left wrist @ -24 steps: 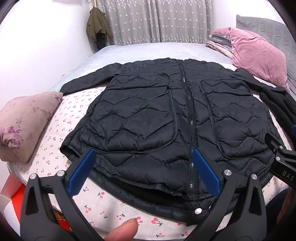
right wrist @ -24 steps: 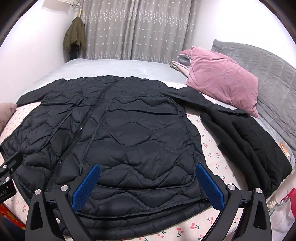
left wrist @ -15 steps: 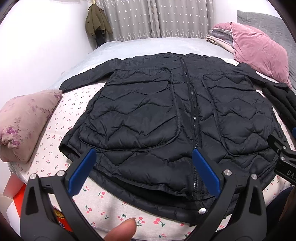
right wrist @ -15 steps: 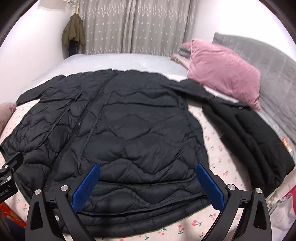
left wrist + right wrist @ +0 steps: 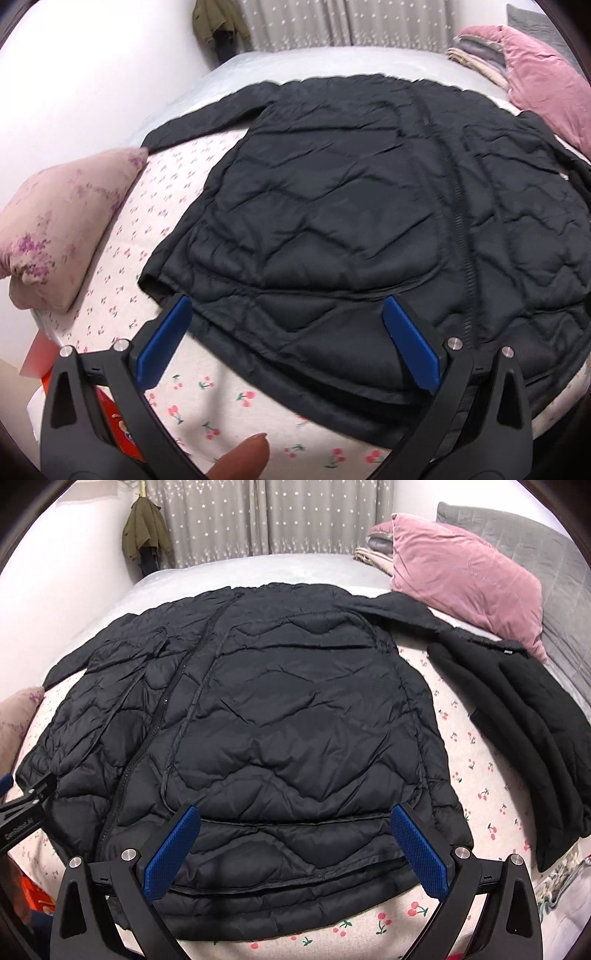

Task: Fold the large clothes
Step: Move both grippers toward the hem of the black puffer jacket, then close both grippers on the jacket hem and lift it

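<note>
Since the quilted coat [image 5: 280, 738] lies flat and zipped (ready for folding), I hold left gripper [image 5: 288, 347] and right gripper [image 5: 295, 853] wide, empty, above its hem.

Pink velvet pillow [image 5: 469, 576]; floral pillow [image 5: 59, 221]; olive coat [image 5: 146, 535] hanging.

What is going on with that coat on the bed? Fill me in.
A person holds two blue-padded grippers over a black quilted zip-up coat spread flat on the cherry-print bedsheet. The left gripper and right gripper both hover open near its hem, gripping nothing. No fold is made yet. A second black garment lies beside it.
</note>
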The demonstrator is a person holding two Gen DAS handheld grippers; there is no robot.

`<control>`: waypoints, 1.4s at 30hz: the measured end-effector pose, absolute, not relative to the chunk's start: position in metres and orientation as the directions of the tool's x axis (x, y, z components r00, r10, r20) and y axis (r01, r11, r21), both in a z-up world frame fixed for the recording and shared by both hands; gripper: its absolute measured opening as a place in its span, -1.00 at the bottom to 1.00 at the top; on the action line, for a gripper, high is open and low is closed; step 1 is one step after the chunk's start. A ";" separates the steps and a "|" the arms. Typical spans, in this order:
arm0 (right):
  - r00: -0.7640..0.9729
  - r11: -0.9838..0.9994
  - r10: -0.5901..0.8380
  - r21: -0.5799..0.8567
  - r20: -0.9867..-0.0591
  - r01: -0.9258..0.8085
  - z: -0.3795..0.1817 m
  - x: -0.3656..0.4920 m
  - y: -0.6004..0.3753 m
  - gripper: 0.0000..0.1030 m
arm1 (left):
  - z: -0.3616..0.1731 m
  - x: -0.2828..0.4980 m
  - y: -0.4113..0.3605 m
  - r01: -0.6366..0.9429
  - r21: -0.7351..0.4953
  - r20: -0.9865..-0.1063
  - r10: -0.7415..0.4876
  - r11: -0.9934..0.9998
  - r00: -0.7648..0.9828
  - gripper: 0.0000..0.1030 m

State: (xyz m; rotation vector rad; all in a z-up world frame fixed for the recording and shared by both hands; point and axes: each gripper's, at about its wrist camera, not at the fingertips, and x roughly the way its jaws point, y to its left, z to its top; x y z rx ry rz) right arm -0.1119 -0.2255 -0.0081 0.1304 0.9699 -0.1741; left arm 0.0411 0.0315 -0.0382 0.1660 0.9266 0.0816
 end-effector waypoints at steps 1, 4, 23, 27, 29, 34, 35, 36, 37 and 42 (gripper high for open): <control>0.550 0.978 -0.089 0.032 -0.830 0.207 -0.008 -0.112 -0.227 1.00 | -0.039 0.041 0.038 -0.009 0.188 -0.784 0.156 0.982 0.601 1.00; 0.543 0.978 -0.094 0.024 -0.834 0.207 -0.010 -0.112 -0.229 1.00 | -0.039 0.040 0.049 -0.032 0.201 -0.778 0.179 0.979 0.603 1.00; 0.468 0.918 -0.085 0.113 -0.880 0.379 -0.012 -0.107 -0.297 1.00 | -0.046 0.068 0.128 -0.166 -0.023 -0.833 0.073 0.986 0.548 1.00; 0.467 0.904 -0.070 0.142 -0.882 0.403 -0.017 -0.106 -0.310 0.99 | -0.055 0.093 0.133 -0.198 -0.016 -0.856 0.089 0.980 0.509 1.00; 0.453 0.900 -0.061 0.148 -0.889 0.411 -0.021 -0.105 -0.315 1.00 | -0.068 0.107 0.138 -0.213 -0.015 -0.884 0.086 0.977 0.459 1.00; 0.414 0.906 0.013 0.186 -0.910 0.381 -0.038 -0.096 -0.319 0.48 | -0.082 0.113 0.142 -0.201 -0.120 -0.893 -0.017 0.972 0.449 0.24; 0.415 0.906 0.013 0.187 -0.910 0.381 -0.040 -0.094 -0.320 0.17 | -0.079 0.110 0.139 -0.178 -0.151 -0.879 -0.049 0.972 0.474 -0.02; 0.417 0.908 0.014 0.186 -0.909 0.376 -0.041 -0.095 -0.321 0.03 | -0.077 0.108 0.139 -0.164 -0.177 -0.871 -0.077 0.971 0.484 -0.48; 0.425 0.908 0.021 0.195 -0.905 0.370 -0.042 -0.094 -0.321 -0.28 | -0.076 0.105 0.137 -0.154 -0.206 -0.864 -0.105 0.966 0.492 -0.64; 0.453 0.918 0.008 0.187 -0.891 0.350 -0.045 -0.079 -0.325 -0.73 | -0.068 0.089 0.122 -0.108 -0.154 -0.852 -0.077 0.982 0.518 -0.76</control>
